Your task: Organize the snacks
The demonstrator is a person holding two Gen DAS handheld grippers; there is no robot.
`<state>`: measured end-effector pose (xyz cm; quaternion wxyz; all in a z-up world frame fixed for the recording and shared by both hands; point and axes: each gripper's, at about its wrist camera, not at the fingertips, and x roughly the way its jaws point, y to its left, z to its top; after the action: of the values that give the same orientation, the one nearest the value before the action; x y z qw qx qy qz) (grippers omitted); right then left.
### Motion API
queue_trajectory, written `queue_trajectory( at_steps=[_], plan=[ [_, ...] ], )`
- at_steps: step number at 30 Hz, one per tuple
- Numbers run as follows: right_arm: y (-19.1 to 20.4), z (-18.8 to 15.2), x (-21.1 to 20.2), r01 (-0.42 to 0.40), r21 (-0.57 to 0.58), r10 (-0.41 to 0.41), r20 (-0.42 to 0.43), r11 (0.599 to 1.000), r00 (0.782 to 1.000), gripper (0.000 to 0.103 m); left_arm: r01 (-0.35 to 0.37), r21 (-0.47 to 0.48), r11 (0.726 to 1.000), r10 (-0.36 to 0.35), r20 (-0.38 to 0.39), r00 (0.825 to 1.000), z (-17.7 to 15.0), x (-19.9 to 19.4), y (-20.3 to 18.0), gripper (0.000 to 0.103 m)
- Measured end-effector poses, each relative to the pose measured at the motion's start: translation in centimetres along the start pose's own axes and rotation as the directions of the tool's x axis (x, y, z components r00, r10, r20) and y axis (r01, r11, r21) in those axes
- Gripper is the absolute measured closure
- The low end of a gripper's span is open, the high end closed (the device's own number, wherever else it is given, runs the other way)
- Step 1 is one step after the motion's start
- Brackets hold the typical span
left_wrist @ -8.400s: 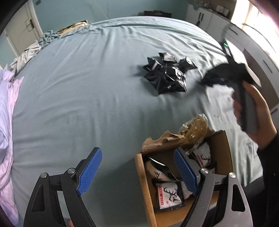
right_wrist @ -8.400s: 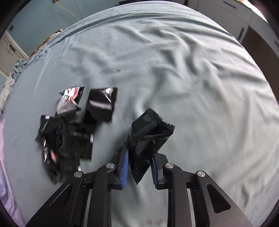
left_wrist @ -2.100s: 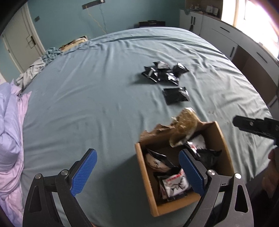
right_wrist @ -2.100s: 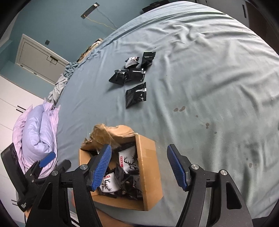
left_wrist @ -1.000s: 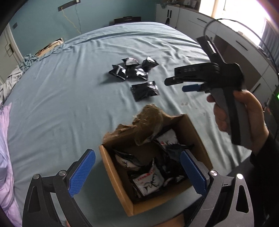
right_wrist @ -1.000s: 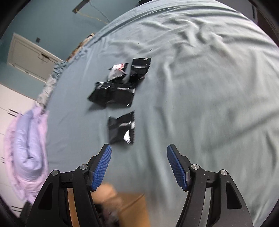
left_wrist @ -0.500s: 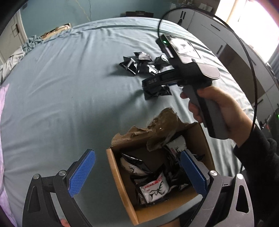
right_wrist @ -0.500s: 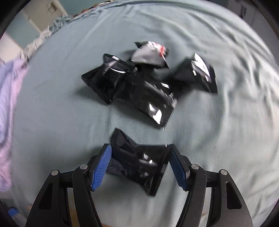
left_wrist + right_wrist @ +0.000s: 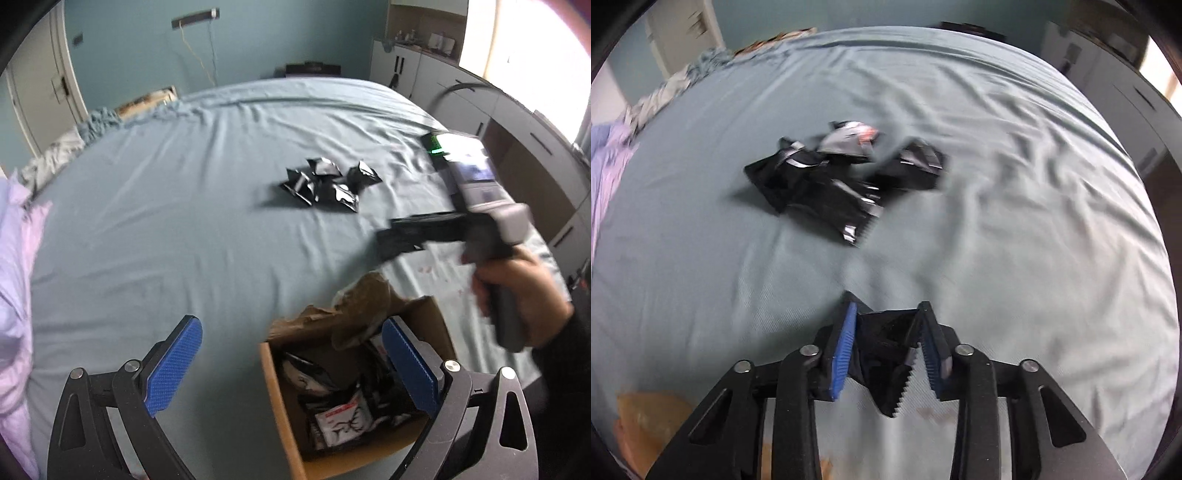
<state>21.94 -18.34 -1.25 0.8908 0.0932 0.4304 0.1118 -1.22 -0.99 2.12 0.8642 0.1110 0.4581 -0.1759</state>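
Observation:
My right gripper (image 9: 888,334) is shut on a black snack packet (image 9: 886,345) and holds it just above the blue bed sheet. In the left wrist view the right gripper (image 9: 391,240) shows blurred, beyond the cardboard box (image 9: 282,410). A pile of several black snack packets (image 9: 842,181) lies on the sheet ahead; it also shows in the left wrist view (image 9: 328,181). The box holds several packets with a deer print (image 9: 341,421). My left gripper (image 9: 291,362) is open and empty, its right finger over the box.
Torn brown paper (image 9: 354,306) stands at the box's far rim. A lilac duvet (image 9: 14,280) lies at the bed's left edge. Cabinets (image 9: 509,122) run along the right of the bed. The box corner (image 9: 646,417) shows at lower left in the right wrist view.
My right gripper has closed on the lone black packet and lifted it off the sheet, drawing back from the pile. The left gripper has tilted up slightly.

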Motion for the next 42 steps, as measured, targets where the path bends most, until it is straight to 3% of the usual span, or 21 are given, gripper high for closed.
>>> queue_trajectory(
  at_steps=[1,2,7,12,15,21,24,26,29,30,31,33,36,39,42],
  plan=[
    [-1.2,-0.6,-1.4,-0.029,0.053,0.029,0.012,0.998,1.0,0.091,-0.018,0.014,1.0,0.018,0.014,1.0,-0.2,-0.3,-0.2,0.003],
    [-1.7,-1.0,-2.2,-0.042,0.079,0.041,0.018,0.996,0.999,0.095,-0.033,0.028,0.999,0.033,0.027,0.999,-0.5,-0.7,-0.4,0.003],
    [-4.3,-5.2,-5.7,-0.107,0.165,0.106,0.016,0.98,0.994,0.1,-0.092,0.074,0.993,0.086,0.08,0.993,-1.1,-1.8,-1.1,0.003],
    [-8.0,-8.4,-10.1,-0.245,0.296,0.225,0.1,0.923,0.969,0.1,-0.129,0.088,0.988,0.116,0.139,0.983,-1.0,-2.7,-1.3,0.003],
    [-10.1,-9.7,-11.6,-0.275,0.337,0.239,0.146,0.9,0.96,0.1,-0.142,0.1,0.985,0.127,0.143,0.982,-1.1,-2.7,-1.5,0.003],
    [-13.3,-10.5,-10.8,-0.368,0.431,0.32,0.183,0.824,0.93,0.1,-0.135,0.089,0.987,0.125,0.114,0.986,-0.9,-2.3,-1.7,0.003],
    [-13.5,-9.8,-7.7,-0.324,0.463,0.312,0.106,0.825,0.944,0.1,-0.12,0.118,0.986,0.11,0.089,0.99,-0.4,-1.8,-2.1,0.003],
    [-13.0,-9.0,-4.5,-0.262,0.507,0.298,0.01,0.821,0.955,0.099,-0.132,0.146,0.98,0.121,0.08,0.989,0.3,-1.3,-2.4,0.003],
    [-11.8,-8.2,-0.9,-0.257,0.523,0.347,-0.082,0.813,0.934,0.092,-0.123,0.147,0.981,0.115,0.062,0.991,1.4,-0.6,-2.4,0.003],
    [-11.5,-7.7,-0.1,-0.242,0.51,0.337,-0.102,0.825,0.936,0.081,-0.111,0.132,0.985,0.105,0.049,0.993,2.0,-0.3,-2.3,0.003],
    [-11.2,-7.1,0.4,-0.215,0.493,0.311,-0.12,0.843,0.943,0.061,-0.102,0.115,0.988,0.098,0.037,0.995,2.4,0.1,-2.1,0.003],
    [-10.9,-5.4,1.2,-0.165,0.455,0.244,-0.121,0.875,0.962,0.038,-0.066,0.06,0.996,0.066,0.004,0.998,3.2,1.1,-1.5,0.003],
    [-10.1,-3.3,1.6,-0.062,0.394,0.122,-0.128,0.917,0.984,0.038,-0.026,0.001,1.0,0.026,-0.022,0.999,4.1,2.5,-1.1,0.003],
    [-9.1,-1.9,3.4,-0.035,0.35,0.106,-0.185,0.936,0.977,0.037,-0.032,0.007,0.999,0.032,-0.025,0.999,5.2,3.6,-1.3,0.003],
    [-6.2,-1.6,4.1,0.07,0.151,-0.028,-0.265,0.986,0.964,0.036,-0.072,0.045,0.996,0.073,-0.025,0.997,7.4,5.0,-1.6,0.003]
  ],
)
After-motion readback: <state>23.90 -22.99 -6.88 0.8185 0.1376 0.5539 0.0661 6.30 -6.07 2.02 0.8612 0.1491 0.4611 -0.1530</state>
